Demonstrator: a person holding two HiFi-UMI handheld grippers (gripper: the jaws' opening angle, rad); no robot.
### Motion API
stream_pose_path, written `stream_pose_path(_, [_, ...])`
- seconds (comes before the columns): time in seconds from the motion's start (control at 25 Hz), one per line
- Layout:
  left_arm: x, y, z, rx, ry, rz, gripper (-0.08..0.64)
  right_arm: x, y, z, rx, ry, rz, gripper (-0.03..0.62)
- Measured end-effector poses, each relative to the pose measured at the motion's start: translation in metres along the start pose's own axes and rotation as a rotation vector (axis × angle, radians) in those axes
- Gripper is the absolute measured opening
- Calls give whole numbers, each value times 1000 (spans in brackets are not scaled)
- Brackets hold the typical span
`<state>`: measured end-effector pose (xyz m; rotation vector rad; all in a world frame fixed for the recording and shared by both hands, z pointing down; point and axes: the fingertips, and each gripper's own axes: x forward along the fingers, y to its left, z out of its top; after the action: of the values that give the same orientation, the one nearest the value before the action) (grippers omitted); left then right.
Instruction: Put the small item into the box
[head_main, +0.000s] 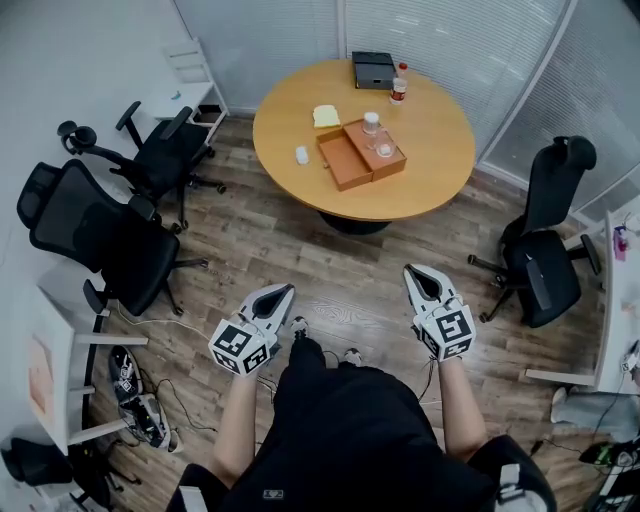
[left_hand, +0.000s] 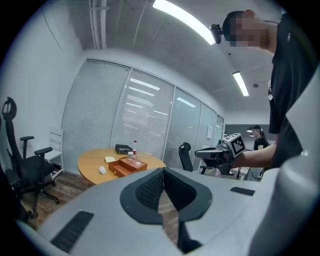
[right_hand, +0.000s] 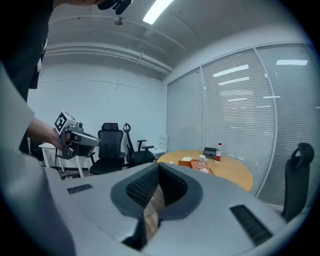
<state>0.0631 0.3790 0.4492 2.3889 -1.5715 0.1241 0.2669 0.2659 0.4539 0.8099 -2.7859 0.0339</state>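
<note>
**A:** Grippers first: how do they stand?

**B:** Left gripper (head_main: 285, 290) and right gripper (head_main: 412, 272) each have their jaws pressed together with nothing between them. Both hang over the floor, well short of the box (head_main: 360, 153).

**A:** And the small white item?

**B:** The small white item (head_main: 302, 154) lies on the round desk (head_main: 440, 150) just left of the box, not touching it. It looks rounded, smooth and hard, and probably light, so it may squirt out. I'd pinch low across its short sides.

**A:** Do the views differ?

**B:** Only the head view looks down into the open box, where a clear bottle (head_main: 372, 123) and a glass (head_main: 384, 149) seem to stand in its right half. The left gripper view gives item and box side-on. In the right gripper view I cannot find the item.
</note>
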Motion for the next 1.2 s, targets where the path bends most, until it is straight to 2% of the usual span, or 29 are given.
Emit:
stream_pose_path(0.36, [-2,17,-4,-27,2,0,8,13,5,-4,37,16,-2,6])
stream_pose_path(0.52, [-2,30,-5,-36,9,-2,8,23,8,0,100,-2,15,6])
stream_pose_path(0.72, [1,48,-9,-49,28,-21,8,41,12,-1,95,23,-5,6])
stream_pose_path(1.2, [9,133,7,-50,47,-85,8,113,20,8,120,59,-78,6])
